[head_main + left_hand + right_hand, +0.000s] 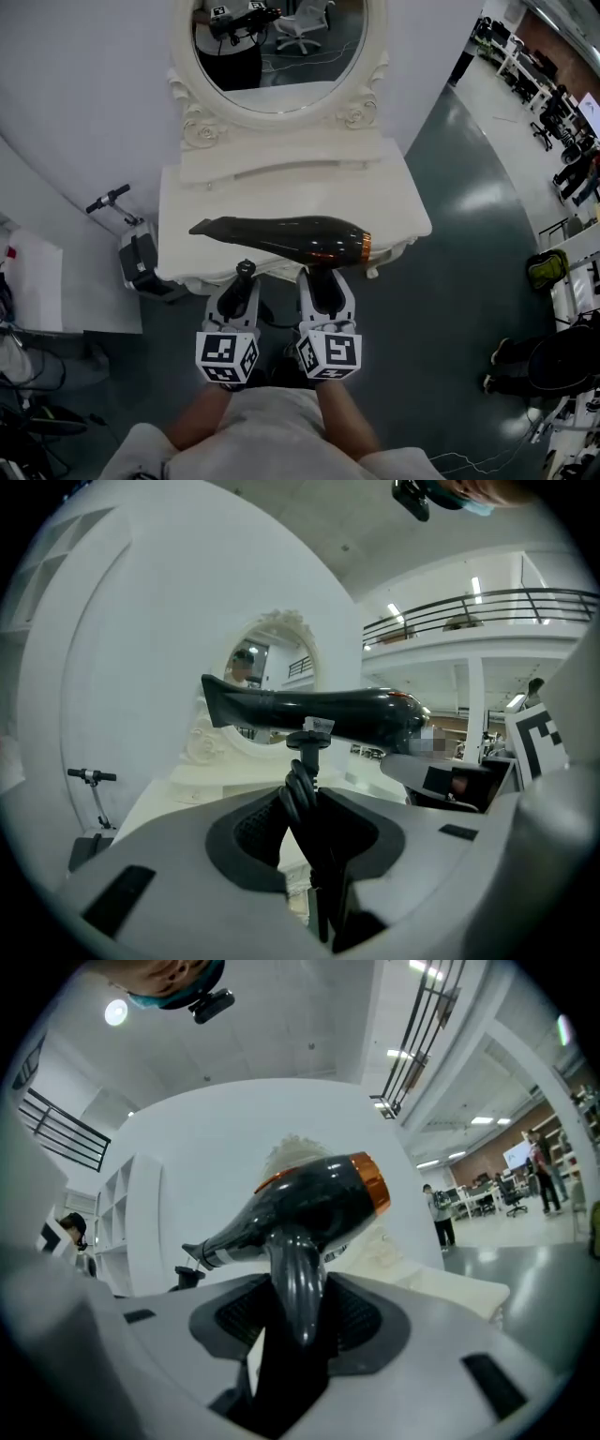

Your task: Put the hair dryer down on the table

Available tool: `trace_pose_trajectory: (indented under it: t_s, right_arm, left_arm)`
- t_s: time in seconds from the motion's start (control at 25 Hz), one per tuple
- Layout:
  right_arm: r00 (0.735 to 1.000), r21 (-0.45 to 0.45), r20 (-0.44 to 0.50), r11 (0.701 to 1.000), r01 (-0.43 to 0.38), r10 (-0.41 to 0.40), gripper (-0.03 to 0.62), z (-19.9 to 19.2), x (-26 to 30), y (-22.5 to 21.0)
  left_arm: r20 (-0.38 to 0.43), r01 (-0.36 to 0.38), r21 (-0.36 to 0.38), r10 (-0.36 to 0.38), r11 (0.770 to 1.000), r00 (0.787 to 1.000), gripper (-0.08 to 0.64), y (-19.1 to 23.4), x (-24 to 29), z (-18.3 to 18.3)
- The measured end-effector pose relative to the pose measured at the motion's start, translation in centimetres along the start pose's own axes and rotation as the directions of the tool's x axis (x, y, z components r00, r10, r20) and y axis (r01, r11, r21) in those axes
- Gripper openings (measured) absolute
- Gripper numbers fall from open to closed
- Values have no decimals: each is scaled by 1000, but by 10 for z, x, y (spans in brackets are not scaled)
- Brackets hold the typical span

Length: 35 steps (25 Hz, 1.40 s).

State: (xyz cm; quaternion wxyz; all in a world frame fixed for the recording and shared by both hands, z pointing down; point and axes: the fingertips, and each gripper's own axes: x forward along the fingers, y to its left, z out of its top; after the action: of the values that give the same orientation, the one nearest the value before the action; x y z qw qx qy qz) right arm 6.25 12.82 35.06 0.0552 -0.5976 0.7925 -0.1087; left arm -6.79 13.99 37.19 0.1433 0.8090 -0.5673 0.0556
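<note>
A black hair dryer (281,236) with an orange ring at its back end hangs level over the front edge of the white dressing table (192,202), nozzle to the left. My right gripper (323,281) is shut on the dryer's handle (295,1288), which stands between the pads. My left gripper (242,281) is shut on the bundled black power cord and plug (305,780). In the left gripper view the hair dryer (309,710) shows just beyond the plug. In the right gripper view the hair dryer (300,1204) rises above the jaws.
An oval mirror (279,52) in an ornate white frame stands at the back of the table against a white wall. A black case (141,258) and a scooter (112,202) stand left of the table. Grey floor lies to the right, with desks and people farther off.
</note>
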Motion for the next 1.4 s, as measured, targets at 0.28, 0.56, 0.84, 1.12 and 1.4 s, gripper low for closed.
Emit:
trace_pose_trajectory:
  t_s: [0.28, 0.56, 0.84, 1.12, 1.4]
  right_arm:
    - [998, -13, -54, 1000, 11, -11, 193, -5, 28, -32]
    - [993, -22, -98, 997, 67, -69, 193, -13, 63, -59]
    - [979, -41, -165, 993, 112, -117, 192, -24, 104, -83]
    - [942, -40, -268, 979, 199, -203, 192, -48, 149, -115]
    - [877, -93, -404, 965, 246, -262, 192, -86, 190, -144]
  left_arm:
    - [-47, -8, -5, 7, 1000, 999, 101, -9, 45, -6]
    - [-85, 23, -43, -26, 999, 996, 101, -3, 87, -13]
    - [-137, 70, -50, -76, 996, 988, 101, 1, 144, -14]
    - [-230, 100, -105, -122, 989, 966, 101, 16, 200, -30]
    - [-313, 111, -189, -167, 976, 935, 101, 26, 253, -63]
